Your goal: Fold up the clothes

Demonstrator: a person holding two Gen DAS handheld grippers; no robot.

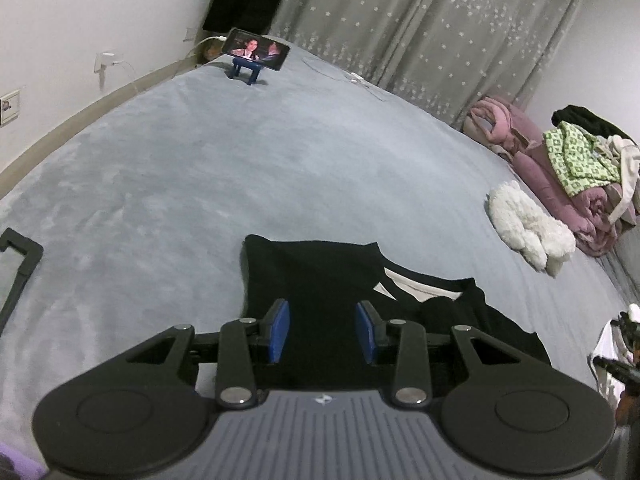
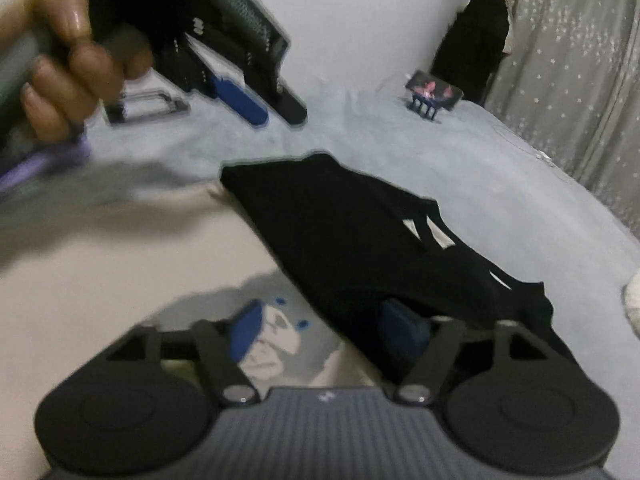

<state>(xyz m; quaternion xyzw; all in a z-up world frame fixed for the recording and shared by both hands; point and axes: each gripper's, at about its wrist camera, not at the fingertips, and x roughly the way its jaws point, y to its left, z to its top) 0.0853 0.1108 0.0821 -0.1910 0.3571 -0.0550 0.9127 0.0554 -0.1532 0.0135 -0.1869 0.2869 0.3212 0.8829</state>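
A black garment (image 1: 320,276) lies folded on the blue-grey bed (image 1: 200,184), with a white inner patch showing near its neck. My left gripper (image 1: 323,332) hovers over its near edge, open, with nothing between the blue pads (image 1: 280,330). In the right wrist view the black garment (image 2: 340,232) rests partly on a cream garment (image 2: 120,264) with a cartoon print. My right gripper (image 2: 324,330) is open at their border; the black cloth drapes over its right pad. A hand (image 2: 68,80) holds the left gripper (image 2: 266,106) above the bed, blurred.
A phone on a blue stand (image 1: 256,50) plays at the far side of the bed. White fluffy cloth (image 1: 528,226), pink blankets (image 1: 532,160) and a clothes pile (image 1: 580,160) lie along the right edge. A black frame (image 1: 16,264) lies at left. Curtains (image 1: 420,20) hang behind.
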